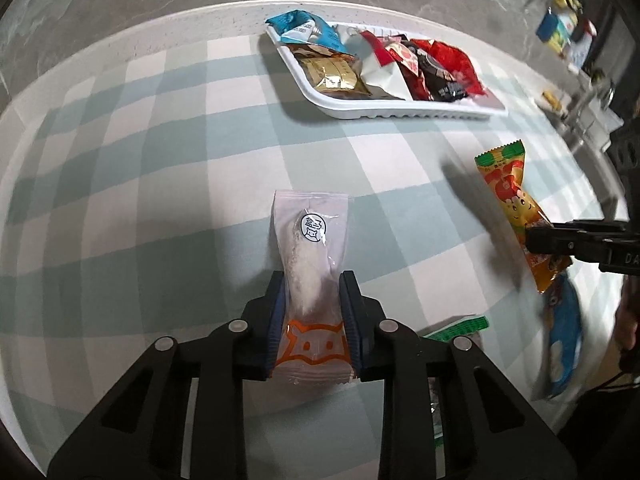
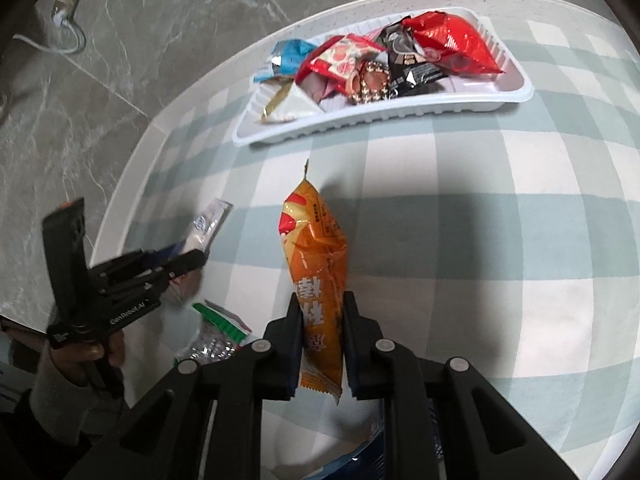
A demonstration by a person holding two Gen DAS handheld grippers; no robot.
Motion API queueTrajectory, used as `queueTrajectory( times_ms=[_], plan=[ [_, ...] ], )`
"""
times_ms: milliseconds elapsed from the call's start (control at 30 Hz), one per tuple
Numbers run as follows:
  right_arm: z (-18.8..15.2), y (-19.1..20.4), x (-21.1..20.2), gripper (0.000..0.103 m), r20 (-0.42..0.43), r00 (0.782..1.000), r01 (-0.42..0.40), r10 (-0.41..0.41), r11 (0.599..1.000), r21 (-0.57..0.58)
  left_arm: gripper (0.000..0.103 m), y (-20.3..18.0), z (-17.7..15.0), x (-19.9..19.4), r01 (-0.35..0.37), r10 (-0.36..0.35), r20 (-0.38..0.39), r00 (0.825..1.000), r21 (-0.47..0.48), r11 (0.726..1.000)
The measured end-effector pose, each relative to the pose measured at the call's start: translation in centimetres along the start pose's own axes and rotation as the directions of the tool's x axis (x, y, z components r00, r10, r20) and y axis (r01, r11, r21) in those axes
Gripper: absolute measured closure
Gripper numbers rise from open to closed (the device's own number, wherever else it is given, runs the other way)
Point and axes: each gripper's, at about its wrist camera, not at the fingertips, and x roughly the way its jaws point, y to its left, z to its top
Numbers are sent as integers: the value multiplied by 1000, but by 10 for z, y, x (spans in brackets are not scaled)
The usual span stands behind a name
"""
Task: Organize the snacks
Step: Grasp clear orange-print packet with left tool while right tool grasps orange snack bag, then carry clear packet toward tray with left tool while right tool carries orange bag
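My left gripper (image 1: 313, 280) is shut on a clear snack packet (image 1: 310, 248) with a white filling and an orange animal print, its far end pointing up the checked cloth. My right gripper (image 2: 322, 300) is shut on an orange snack packet (image 2: 316, 256) that stands up between the fingers. The same orange packet (image 1: 516, 208) shows at the right of the left wrist view, pinched by the right gripper (image 1: 532, 240). The left gripper (image 2: 196, 258) with the clear packet (image 2: 208, 222) shows at the left of the right wrist view. A white tray (image 1: 400, 111) holds several wrapped snacks at the far side of the table.
A green-edged packet (image 1: 460, 328) and a blue packet (image 1: 564, 340) lie near the table's near right edge. The same green-edged packet (image 2: 224, 320) lies between the grippers. A hand (image 2: 92, 352) holds the left gripper's handle. The round table's edge (image 2: 120, 208) drops to a grey marble floor.
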Motion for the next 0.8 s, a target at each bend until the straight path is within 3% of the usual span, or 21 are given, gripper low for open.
queueTrajectory(
  times_ms=[233, 800],
  plan=[
    [7, -5, -9, 84, 24, 999, -42, 41, 998, 46, 78, 9, 6, -12, 73, -70, 38, 997, -75, 994],
    [30, -2, -27, 84, 74, 994, -85, 80, 995, 56, 78, -1, 54, -35, 165, -153, 122, 981, -95, 982]
  ],
)
